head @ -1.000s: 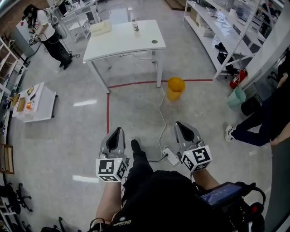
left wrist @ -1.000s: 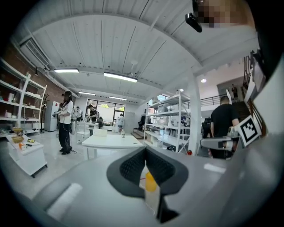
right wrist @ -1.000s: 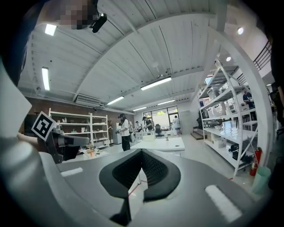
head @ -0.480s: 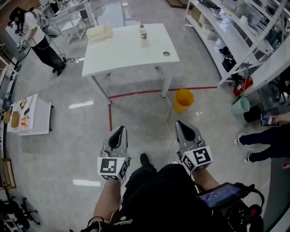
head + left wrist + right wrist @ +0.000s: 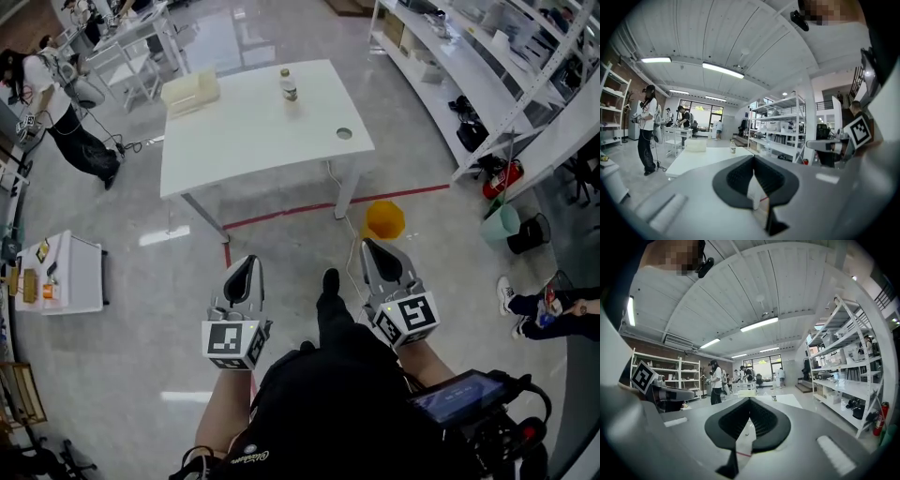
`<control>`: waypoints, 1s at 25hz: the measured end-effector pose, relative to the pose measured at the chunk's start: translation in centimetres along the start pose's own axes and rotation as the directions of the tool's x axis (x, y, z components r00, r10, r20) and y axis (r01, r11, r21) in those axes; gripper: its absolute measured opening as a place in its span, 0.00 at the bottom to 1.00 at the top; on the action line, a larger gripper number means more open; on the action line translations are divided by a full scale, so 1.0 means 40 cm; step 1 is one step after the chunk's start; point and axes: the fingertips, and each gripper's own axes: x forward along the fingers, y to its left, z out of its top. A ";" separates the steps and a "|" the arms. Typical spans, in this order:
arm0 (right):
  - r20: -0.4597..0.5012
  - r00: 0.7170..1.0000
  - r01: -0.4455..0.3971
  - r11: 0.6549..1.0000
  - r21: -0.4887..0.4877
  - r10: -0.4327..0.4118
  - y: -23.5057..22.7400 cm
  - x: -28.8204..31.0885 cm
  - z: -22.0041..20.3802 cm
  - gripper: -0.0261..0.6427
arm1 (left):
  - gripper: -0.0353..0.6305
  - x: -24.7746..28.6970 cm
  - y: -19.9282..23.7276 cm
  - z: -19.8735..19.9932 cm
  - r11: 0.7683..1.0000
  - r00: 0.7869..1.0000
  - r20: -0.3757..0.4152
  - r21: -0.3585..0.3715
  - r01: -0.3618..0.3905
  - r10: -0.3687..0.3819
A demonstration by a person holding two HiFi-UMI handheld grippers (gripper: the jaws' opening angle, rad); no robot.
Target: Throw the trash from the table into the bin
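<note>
Item 1: left gripper (image 5: 246,270). We are carrying it low in front of us, pointing roughly level toward the table. Its jaws are lying together at the tips with nothing between them.

Item 2: right gripper (image 5: 381,253). We are holding it alongside the left one, well apart from it. Its jaws are likewise closed and empty.

Item 3: yellow bin (image 5: 384,219). It is standing on the floor just beyond the right gripper's tip, beside the table's near right leg and on the red floor line (image 5: 281,217).

Item 4: white table (image 5: 234,141). It is standing beyond the red line, ahead of both grippers.

Item 5: bottle (image 5: 289,84). It is standing upright toward the table's far edge, right of centre. We are taking it for the trash to be thrown.

Item 6: pale box (image 5: 191,92). It is sitting on the table's far left corner, well apart from the bottle. We cannot tell whether it counts as trash.

Item 7: surroundings. Shelving (image 5: 469,66) is running along the right, and a person (image 5: 56,103) is standing at the far left. A small white cart (image 5: 73,272) is standing at the near left.

Change noted: over the past second we have been walking forward. The table and bin are now sitting closer to the grippers than before, and the bottle is showing larger. Both grippers have stayed closed throughout.

Meaning for the task: we are judging this as the approach only. Nothing is picked up yet and the bottle is out of reach. A gripper will need opening before any grasp.
</note>
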 end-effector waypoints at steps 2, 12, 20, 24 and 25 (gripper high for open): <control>0.012 1.000 -0.004 1.000 0.005 0.004 -0.041 0.070 0.000 0.04 | 0.06 0.074 0.025 0.012 1.000 1.000 0.009 0.006 -0.004 0.004; 0.028 0.996 -0.087 0.996 0.013 0.086 -0.366 0.525 0.096 0.04 | 0.06 0.575 0.131 0.151 0.996 0.995 0.036 0.021 -0.091 0.090; 0.010 0.986 -0.166 0.986 0.003 0.166 -0.455 0.790 0.144 0.04 | 0.06 0.809 0.206 0.197 0.989 0.989 0.008 -0.018 -0.149 0.149; -0.004 0.985 -0.171 0.985 0.019 0.171 -0.461 0.871 0.136 0.04 | 0.06 0.879 0.255 0.183 0.989 0.989 0.008 -0.018 -0.145 0.146; -0.009 0.985 -0.173 0.985 0.023 0.173 -0.459 0.887 0.132 0.04 | 0.06 0.893 0.267 0.178 0.989 0.989 0.002 -0.024 -0.146 0.146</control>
